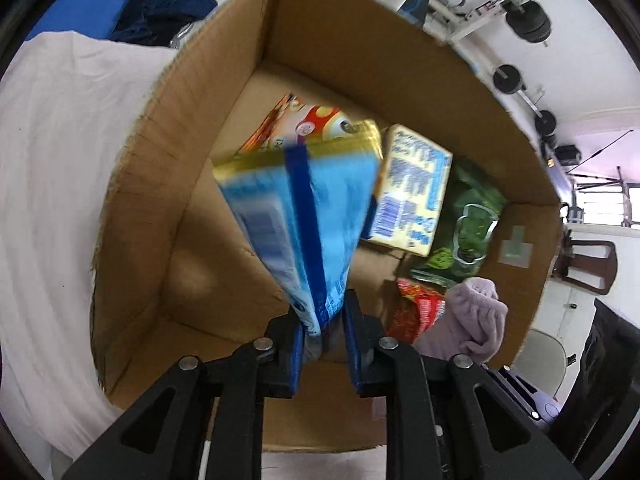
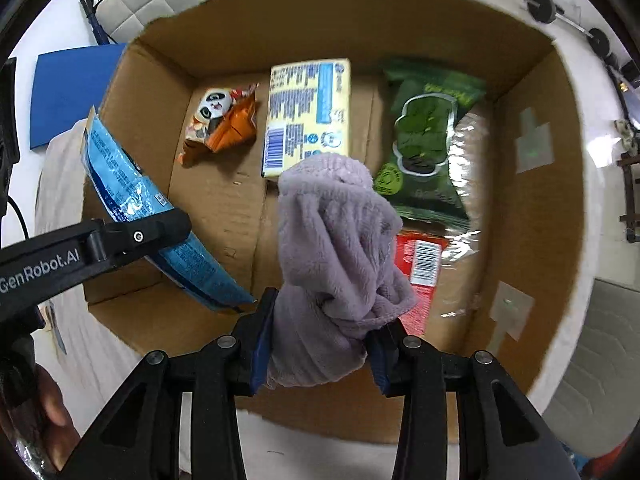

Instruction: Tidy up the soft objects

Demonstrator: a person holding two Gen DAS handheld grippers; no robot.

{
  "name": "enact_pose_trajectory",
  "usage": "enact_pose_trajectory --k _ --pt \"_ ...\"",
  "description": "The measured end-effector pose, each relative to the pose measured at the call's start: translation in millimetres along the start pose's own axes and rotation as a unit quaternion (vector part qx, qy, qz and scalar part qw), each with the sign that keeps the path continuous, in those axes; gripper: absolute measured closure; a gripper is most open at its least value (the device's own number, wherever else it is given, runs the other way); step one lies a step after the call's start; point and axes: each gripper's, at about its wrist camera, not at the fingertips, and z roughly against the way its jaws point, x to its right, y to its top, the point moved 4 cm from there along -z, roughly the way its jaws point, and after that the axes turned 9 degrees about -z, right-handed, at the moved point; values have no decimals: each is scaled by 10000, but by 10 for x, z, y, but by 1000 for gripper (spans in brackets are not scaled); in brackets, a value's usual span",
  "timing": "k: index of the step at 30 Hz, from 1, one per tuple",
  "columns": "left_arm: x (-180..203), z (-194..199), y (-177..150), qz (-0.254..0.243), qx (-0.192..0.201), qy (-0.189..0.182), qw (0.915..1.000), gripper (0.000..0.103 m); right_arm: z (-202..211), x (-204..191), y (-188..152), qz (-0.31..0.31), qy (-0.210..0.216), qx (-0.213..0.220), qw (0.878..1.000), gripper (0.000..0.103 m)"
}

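Note:
My left gripper point(image 1: 322, 332) is shut on a light blue snack packet point(image 1: 296, 216) and holds it over the left part of an open cardboard box point(image 1: 152, 184). The packet also shows in the right wrist view point(image 2: 120, 184), with the left gripper point(image 2: 160, 228) clamped on it. My right gripper point(image 2: 320, 344) is shut on a lilac fleece cloth point(image 2: 336, 248) above the box's middle; the cloth shows in the left wrist view point(image 1: 472, 320). In the box point(image 2: 540, 240) lie a yellow packet point(image 2: 308, 112), a panda snack bag point(image 2: 220, 120), a green bag point(image 2: 432, 132) and a red packet point(image 2: 420, 264).
The box stands on a white sheet point(image 1: 60, 200). A blue mat point(image 2: 68, 92) and dark blue fabric point(image 1: 160, 8) lie beyond its left side. Barbell weights point(image 1: 528, 20) and a chair point(image 1: 588, 264) are at the right.

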Motion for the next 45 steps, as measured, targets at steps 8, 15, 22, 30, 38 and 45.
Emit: enact_pose_trajectory --k 8,15,22,30,38,45 --pt "57 -31 -24 -197 35 343 9992 68 -119 37 36 -16 -22 -178 9998 37" --pt "86 156 -136 -467 366 710 9957 35 13 144 -3 -85 -138 7 9999 33" --pt "211 376 -330 -967 836 1187 9847 13 229 337 -116 -310 -340 297 9985 27" --pt "314 423 -503 -1345 1055 1522 9735 0 422 492 -226 -483 -608 689 9946 0" --pt "341 587 -594 -1513 1351 1710 9642 0 611 548 -281 -607 -790 1018 9898 0" --pt "456 799 -747 -1665 1555 1722 9584 0 838 556 -424 -692 -699 1208 9878 0"
